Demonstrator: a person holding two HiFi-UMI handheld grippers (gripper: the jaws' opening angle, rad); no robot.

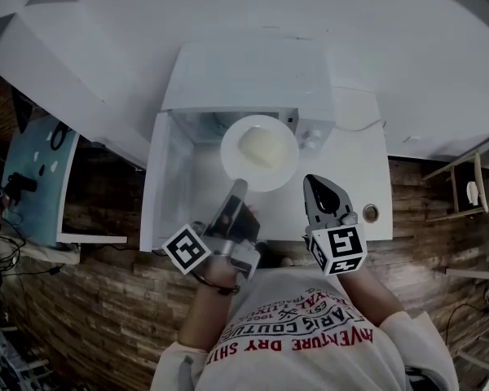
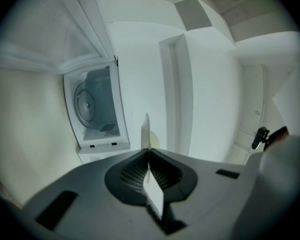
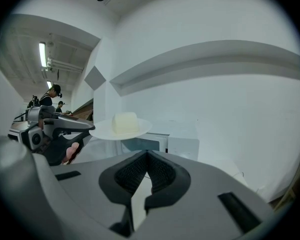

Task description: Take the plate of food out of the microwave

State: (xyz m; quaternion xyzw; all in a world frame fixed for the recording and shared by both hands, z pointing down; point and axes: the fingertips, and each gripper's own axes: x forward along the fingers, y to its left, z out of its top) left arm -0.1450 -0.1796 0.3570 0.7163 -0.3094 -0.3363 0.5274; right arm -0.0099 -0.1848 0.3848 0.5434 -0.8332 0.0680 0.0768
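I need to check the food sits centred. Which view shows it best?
The head view: it looks down on the food, about central on the plate. The right gripper view shows it side-on; the left gripper view shows little beyond the plate's edge.

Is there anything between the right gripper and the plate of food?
Nothing. In the head view only bare white tabletop shows between the right gripper and the plate, whose rim the left gripper is shut on.
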